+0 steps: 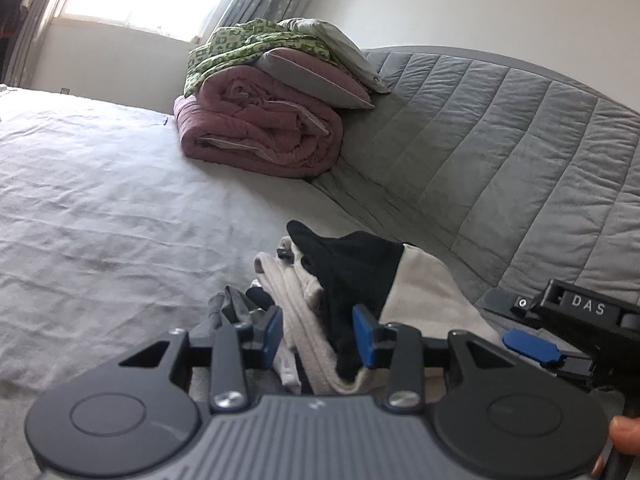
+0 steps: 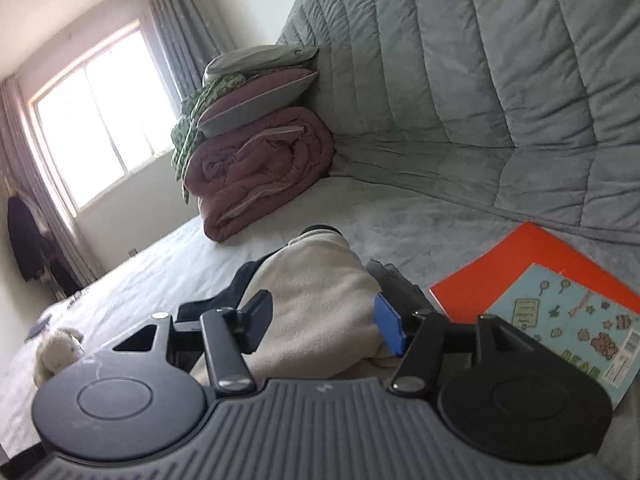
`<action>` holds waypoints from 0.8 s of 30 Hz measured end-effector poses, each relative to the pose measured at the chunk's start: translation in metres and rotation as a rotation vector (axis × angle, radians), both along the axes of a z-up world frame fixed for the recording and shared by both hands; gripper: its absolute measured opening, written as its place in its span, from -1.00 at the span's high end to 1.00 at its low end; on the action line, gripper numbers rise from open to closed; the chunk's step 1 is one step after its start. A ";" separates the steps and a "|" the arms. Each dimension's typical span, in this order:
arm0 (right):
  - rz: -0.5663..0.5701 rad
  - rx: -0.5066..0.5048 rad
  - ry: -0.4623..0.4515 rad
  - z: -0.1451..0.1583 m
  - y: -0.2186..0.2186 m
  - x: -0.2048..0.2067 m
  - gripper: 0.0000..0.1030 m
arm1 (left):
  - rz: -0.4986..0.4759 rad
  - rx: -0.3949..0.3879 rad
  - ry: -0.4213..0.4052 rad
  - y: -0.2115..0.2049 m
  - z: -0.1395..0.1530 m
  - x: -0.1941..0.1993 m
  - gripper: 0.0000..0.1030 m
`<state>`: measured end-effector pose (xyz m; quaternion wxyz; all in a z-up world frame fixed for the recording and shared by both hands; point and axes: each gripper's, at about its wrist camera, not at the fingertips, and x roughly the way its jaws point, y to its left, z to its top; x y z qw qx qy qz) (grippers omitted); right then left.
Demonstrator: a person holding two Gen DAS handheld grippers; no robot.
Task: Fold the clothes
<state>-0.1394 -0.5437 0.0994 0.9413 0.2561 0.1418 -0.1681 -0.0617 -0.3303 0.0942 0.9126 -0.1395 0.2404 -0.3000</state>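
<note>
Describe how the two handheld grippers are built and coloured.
Both match: a ribbed grey body, two round black discs, black linkage arms with silver screws. The left gripper has blue pads on both fingers; on the right gripper only one blue pad shows. Seen from the left camera, its side reads "DAS".

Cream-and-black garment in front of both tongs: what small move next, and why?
Probably draw both tongs back clear. The left tongs and right tongs stand open astride the garment, which lies bunched on the bed, seemingly just released.

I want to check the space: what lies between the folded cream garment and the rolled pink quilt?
Only bare bed sheet between cream garment and pink quilt, in the right wrist view.
</note>
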 end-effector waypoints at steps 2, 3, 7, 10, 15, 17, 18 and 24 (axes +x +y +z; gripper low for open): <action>-0.003 0.009 0.002 0.000 0.000 -0.002 -0.27 | 0.000 0.002 0.000 0.005 0.001 -0.004 0.21; -0.002 0.008 0.004 0.001 0.001 -0.003 -0.29 | 0.000 0.003 0.001 0.008 0.001 -0.006 0.19; 0.007 -0.022 0.029 0.007 0.010 -0.009 -0.45 | 0.005 0.007 0.010 0.021 -0.001 -0.016 0.16; 0.019 -0.026 0.065 0.013 0.020 -0.016 -0.53 | 0.021 0.022 0.048 0.031 -0.007 -0.023 0.17; 0.082 -0.086 0.139 0.014 0.040 -0.022 -0.85 | -0.004 0.050 0.108 0.038 -0.023 -0.034 0.17; 0.101 -0.109 0.187 0.008 0.044 -0.019 -0.93 | -0.013 0.074 0.122 0.037 -0.030 -0.036 0.17; 0.114 -0.111 0.216 0.003 0.045 -0.017 -0.93 | -0.014 0.081 0.133 0.038 -0.032 -0.035 0.17; 0.157 -0.078 0.324 -0.016 0.044 -0.007 -0.93 | 0.009 0.122 0.188 0.037 -0.040 -0.032 0.17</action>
